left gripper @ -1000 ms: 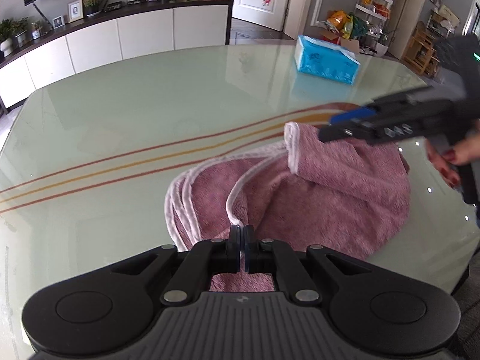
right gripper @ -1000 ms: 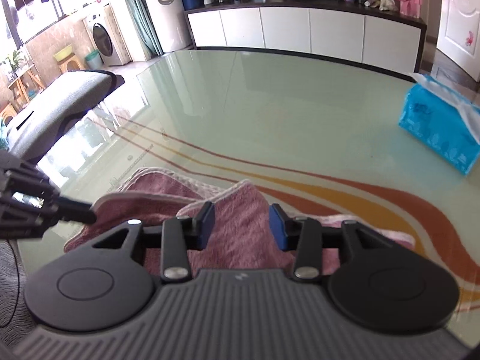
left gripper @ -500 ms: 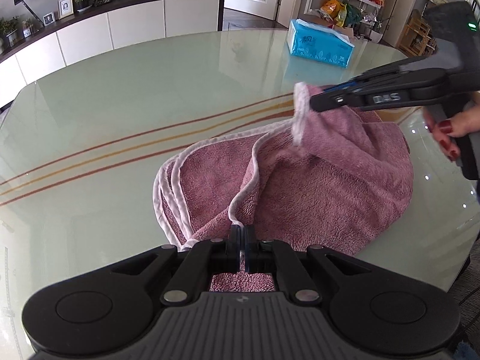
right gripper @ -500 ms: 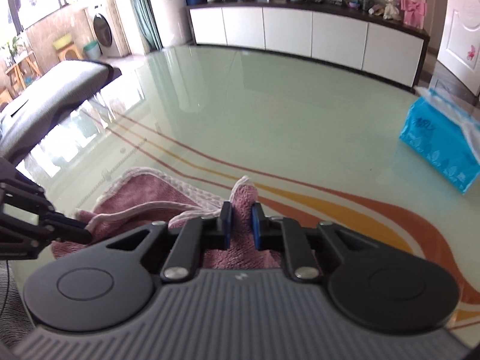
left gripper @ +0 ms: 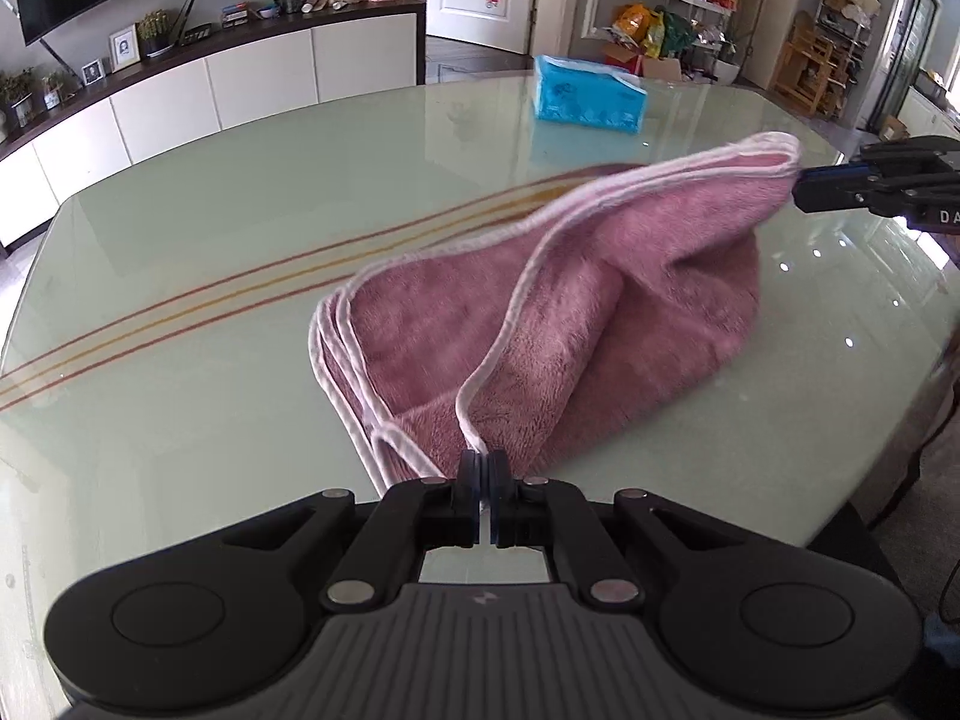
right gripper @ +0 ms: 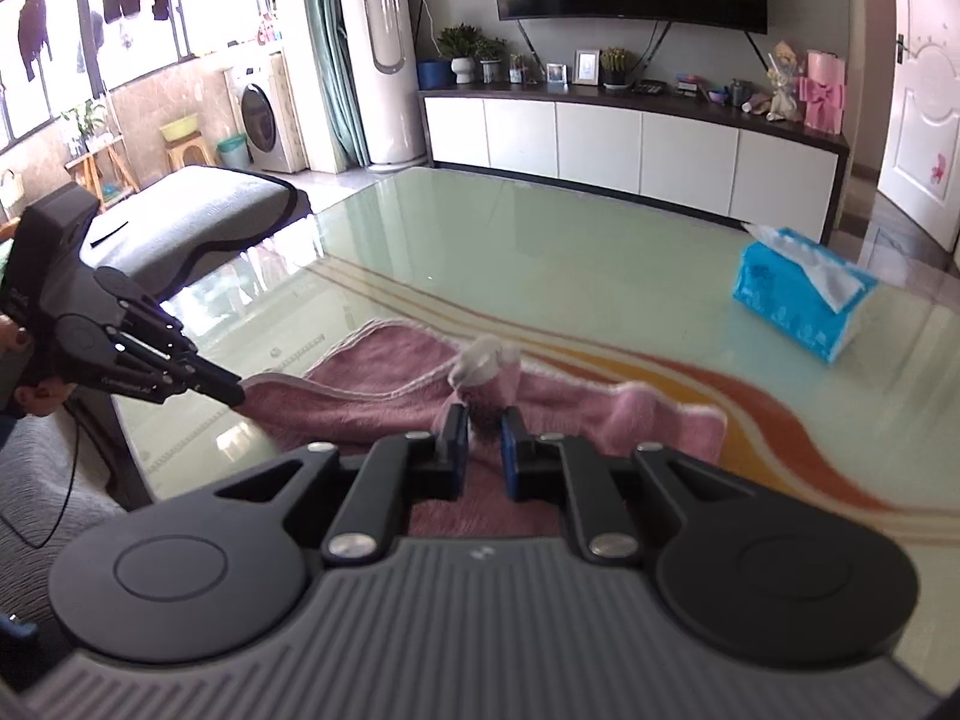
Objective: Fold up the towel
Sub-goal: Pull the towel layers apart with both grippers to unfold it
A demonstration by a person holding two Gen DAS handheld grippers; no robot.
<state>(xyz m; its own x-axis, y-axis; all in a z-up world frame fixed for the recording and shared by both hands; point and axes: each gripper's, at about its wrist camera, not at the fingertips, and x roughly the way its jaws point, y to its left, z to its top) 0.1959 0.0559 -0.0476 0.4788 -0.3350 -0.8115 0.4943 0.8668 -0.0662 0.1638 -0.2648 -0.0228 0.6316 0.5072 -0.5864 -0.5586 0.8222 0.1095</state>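
Towel (left gripper: pixel 600 300) corners are now off the glass: a second ago your right tool (right gripper: pixel 478 450) stood open over the cloth, and it has since closed on a bunched corner and lifted it toward the upper right of the left wrist view. Your left tool (left gripper: pixel 482 483) stays pinched shut on the white-edged hem at lower centre. Between the two, the top layer hangs as a raised sheet while the rest lies on the counter (left gripper: pixel 240 228) in the middle of the frame. That suggests you are ready to carry the lifted edge across for the next fold. Count: one pink towel, two tools, one blue tissue pack (left gripper: pixel 588 97) well apart at the far side.
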